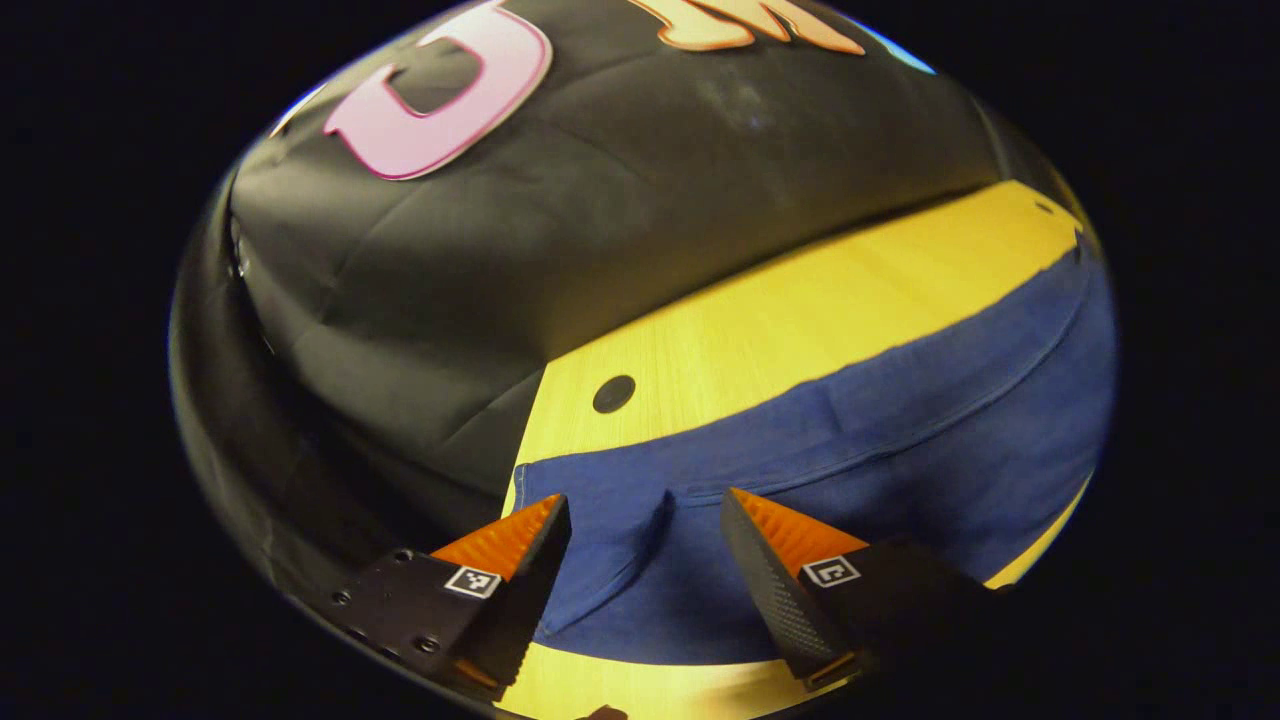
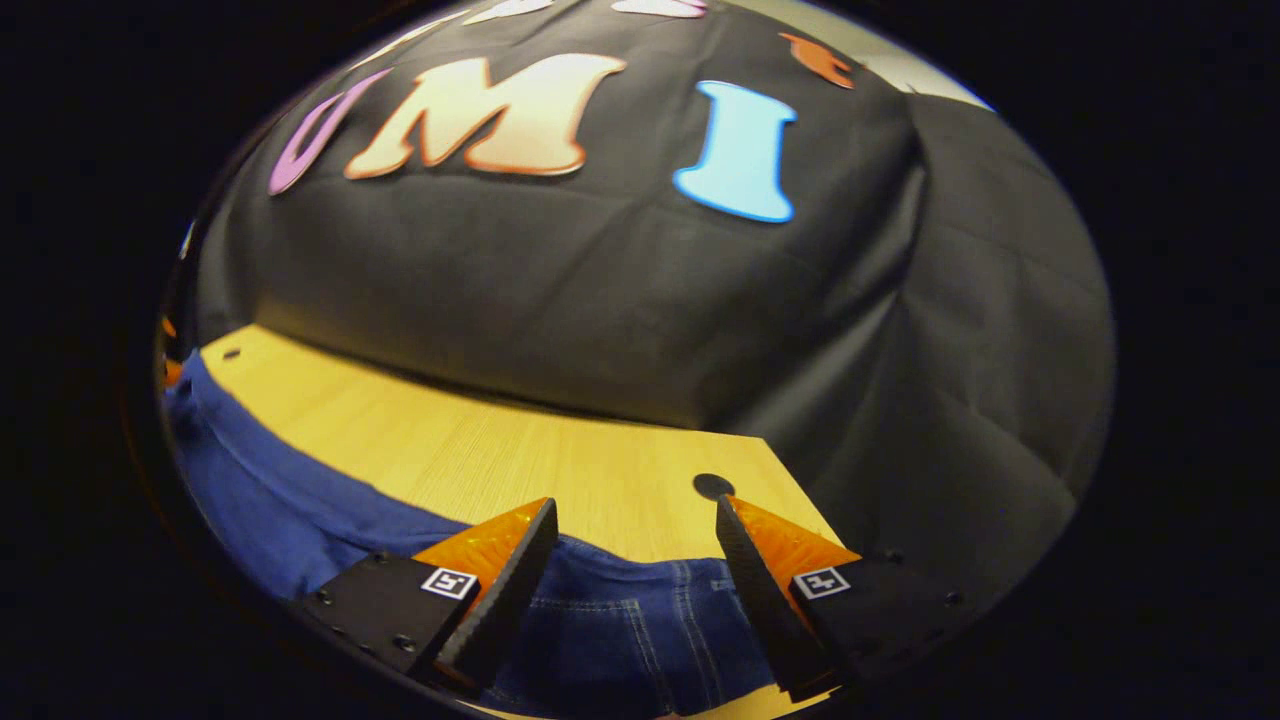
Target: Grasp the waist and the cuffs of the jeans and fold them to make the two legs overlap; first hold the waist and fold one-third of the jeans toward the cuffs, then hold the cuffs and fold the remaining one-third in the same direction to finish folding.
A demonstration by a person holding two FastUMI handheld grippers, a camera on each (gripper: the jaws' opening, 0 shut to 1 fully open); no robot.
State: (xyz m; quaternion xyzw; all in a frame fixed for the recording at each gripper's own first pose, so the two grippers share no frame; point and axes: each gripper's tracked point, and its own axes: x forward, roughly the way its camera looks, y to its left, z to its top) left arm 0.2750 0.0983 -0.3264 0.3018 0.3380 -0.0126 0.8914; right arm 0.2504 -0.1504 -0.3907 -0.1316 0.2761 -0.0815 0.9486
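Note:
Blue jeans (image 1: pixel 850 440) lie flat across the wooden table (image 1: pixel 800 310). In the left gripper view the cuff end of the legs (image 1: pixel 620 540) lies between and just beyond my left gripper's (image 1: pixel 645 515) open orange-and-black fingers, near the table's left corner. In the right gripper view the darker waist part with stitched seams (image 2: pixel 630 620) sits under my right gripper (image 2: pixel 635 520), which is open above it close to the table's right corner. The jeans (image 2: pixel 260 480) stretch away to the left there. Neither gripper presses on the cloth.
A round black hole (image 1: pixel 613 394) marks the tabletop beyond the cuffs, and another hole (image 2: pixel 712 486) sits by the right gripper's right finger. The black cloth wall (image 2: pixel 600 290) stands right behind the table's far edge. Bare wood (image 2: pixel 480 450) lies between jeans and wall.

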